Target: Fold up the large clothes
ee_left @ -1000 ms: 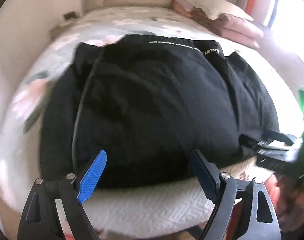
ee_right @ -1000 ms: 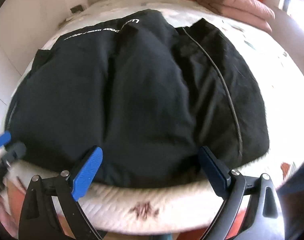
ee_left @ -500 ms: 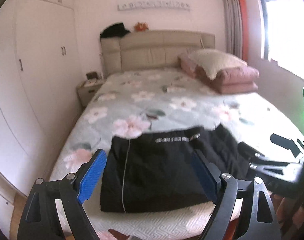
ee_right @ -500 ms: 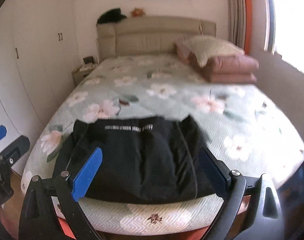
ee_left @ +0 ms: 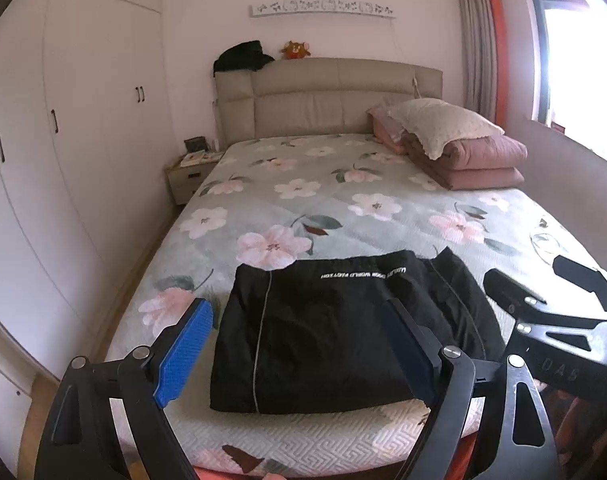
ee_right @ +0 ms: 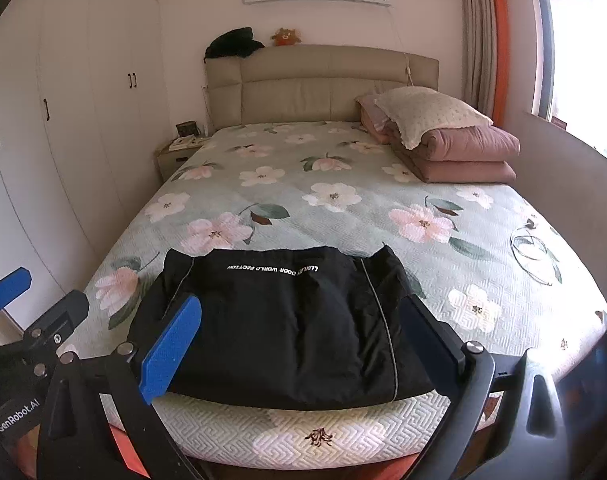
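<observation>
On the bed point(ee_right: 343, 208) lies a folded black garment point(ee_right: 287, 320).

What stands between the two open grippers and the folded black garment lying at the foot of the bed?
Nothing visible. The left gripper and the right gripper are both open and empty, raised above the folded black garment on the floral quilted bedspread. Only open air separates them from it.

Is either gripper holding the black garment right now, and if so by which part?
Nothing is held. The left gripper and right gripper are both open above the folded garment, which lies on the bed.
</observation>
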### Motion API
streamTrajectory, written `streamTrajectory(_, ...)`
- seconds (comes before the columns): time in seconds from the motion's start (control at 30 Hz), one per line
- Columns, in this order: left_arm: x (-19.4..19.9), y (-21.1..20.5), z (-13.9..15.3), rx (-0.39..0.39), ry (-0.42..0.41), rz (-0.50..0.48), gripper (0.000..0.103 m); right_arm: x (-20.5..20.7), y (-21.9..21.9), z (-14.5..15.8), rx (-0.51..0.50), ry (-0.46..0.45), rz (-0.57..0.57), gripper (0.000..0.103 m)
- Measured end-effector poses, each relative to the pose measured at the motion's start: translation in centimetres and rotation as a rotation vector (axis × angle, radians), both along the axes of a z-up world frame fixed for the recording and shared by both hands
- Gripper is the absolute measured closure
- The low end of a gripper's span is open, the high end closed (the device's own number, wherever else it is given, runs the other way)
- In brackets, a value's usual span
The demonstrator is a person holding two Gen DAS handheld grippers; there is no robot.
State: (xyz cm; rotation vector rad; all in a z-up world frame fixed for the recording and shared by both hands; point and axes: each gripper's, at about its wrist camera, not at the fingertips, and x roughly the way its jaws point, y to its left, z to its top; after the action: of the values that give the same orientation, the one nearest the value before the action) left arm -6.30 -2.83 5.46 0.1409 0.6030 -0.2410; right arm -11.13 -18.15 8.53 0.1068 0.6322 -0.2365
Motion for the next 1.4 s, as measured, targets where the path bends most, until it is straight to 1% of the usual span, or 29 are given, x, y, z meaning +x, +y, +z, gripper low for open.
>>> streamTrajectory(0.2,0.6,0.3,-1.3,-0.016,0.047,-0.010,0.016,0.5,0.2,-1.1,0.001,0.036,-0.005,0.003)
streamTrajectory(0.43,1.4,0.6,-2.4,-0.024,0.091,0.003,0.016,0.8,0.0,-1.5,-0.007,0.051,-0.008,0.003)
streamTrajectory(0.97,2.5,1.3,-3.3,-0.008,0.112,0.027,0.016,1.4,-0.6,-2.3,0.001,0.083,-0.002,0.003)
streamTrajectory(1.4,2.6,1.7,-3.8,-0.003,0.126,0.039,0.016,1.3,-0.6,-3.0,0.005,0.096,0.001,0.003)
